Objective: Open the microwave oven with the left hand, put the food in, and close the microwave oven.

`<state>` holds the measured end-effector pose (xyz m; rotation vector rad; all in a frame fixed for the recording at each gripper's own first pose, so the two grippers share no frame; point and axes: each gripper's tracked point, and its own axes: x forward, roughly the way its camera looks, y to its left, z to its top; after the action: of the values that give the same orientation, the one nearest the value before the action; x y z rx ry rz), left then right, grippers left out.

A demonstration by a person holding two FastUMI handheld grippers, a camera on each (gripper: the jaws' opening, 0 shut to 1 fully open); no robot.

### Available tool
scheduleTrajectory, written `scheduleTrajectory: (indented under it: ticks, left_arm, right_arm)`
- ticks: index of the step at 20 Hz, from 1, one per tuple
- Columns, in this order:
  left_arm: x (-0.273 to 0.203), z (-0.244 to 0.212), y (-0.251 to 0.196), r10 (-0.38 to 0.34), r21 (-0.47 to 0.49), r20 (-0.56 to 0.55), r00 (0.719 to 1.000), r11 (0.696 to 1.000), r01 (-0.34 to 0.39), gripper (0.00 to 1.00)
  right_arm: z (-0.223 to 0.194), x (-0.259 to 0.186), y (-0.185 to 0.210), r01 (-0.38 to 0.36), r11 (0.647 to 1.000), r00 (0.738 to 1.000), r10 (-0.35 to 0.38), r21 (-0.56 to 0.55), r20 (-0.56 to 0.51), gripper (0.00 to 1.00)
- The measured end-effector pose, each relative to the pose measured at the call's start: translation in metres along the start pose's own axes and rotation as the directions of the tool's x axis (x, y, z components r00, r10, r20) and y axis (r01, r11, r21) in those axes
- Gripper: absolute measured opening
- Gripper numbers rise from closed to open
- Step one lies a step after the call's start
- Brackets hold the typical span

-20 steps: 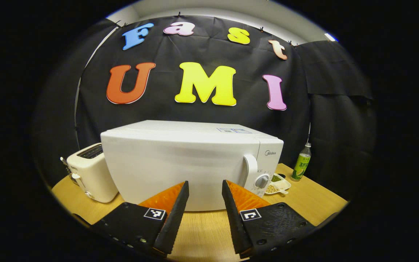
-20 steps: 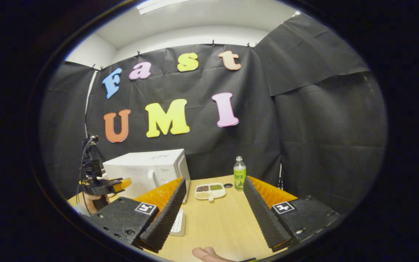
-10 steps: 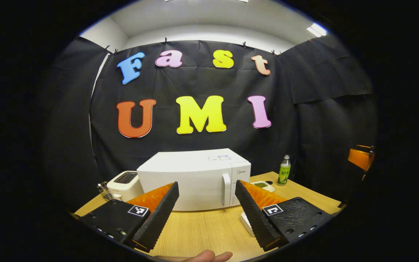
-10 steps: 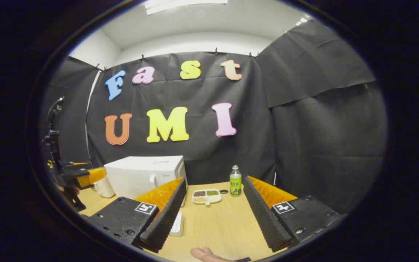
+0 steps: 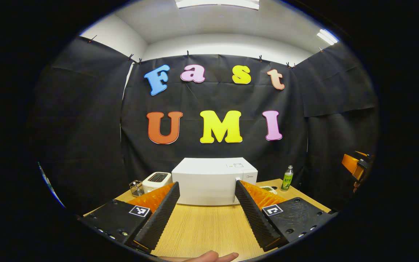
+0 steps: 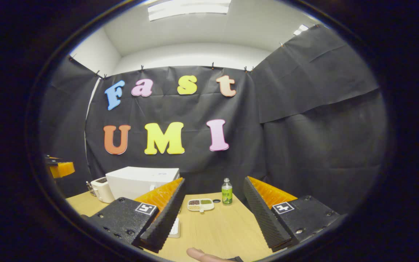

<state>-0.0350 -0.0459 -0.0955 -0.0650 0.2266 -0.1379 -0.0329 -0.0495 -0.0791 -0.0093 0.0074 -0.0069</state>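
left gripper view has the left gripper (image 5: pixel 204 214) empty, jaws apart, well back from the shut microwave (image 5: pixel 213 181) at the far side of the table (image 5: pixel 202 225). i judge the approach should line up on the door's handle at its right edge. right gripper view adds the food tray (image 6: pixel 200 205) beside a green bottle (image 6: pixel 226 191); the right gripper (image 6: pixel 215 218) is apart, empty.
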Motion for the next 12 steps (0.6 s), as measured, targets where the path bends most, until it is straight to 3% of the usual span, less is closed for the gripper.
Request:
scheduleTrajectory:
  ticks: [9,10,11,12]
  left_arm:
    - [-0.024,0.001,-0.002,0.0,0.002,0.037,0.999,1.0,0.0,0.96]
    - [-0.025,0.001,-0.001,-0.001,0.006,0.041,0.999,1.0,0.0,0.96]
    - [-0.027,-0.001,0.001,0.005,0.005,0.036,0.999,1.0,-0.005,0.96]
    - [-0.028,-0.003,0.002,0.009,0.002,0.031,0.999,1.0,-0.009,0.96]
  right_arm:
    - [0.008,-0.025,0.013,-0.056,0.998,0.997,0.055,0.022,0.05,0.91]
    - [0.005,-0.025,0.015,-0.058,0.998,0.997,0.058,0.015,0.047,1.0]
    - [0.004,-0.026,0.017,-0.06,0.998,0.997,0.06,0.009,0.044,1.0]
    - [0.004,-0.028,0.02,-0.064,0.998,0.997,0.063,0.009,0.043,0.91]
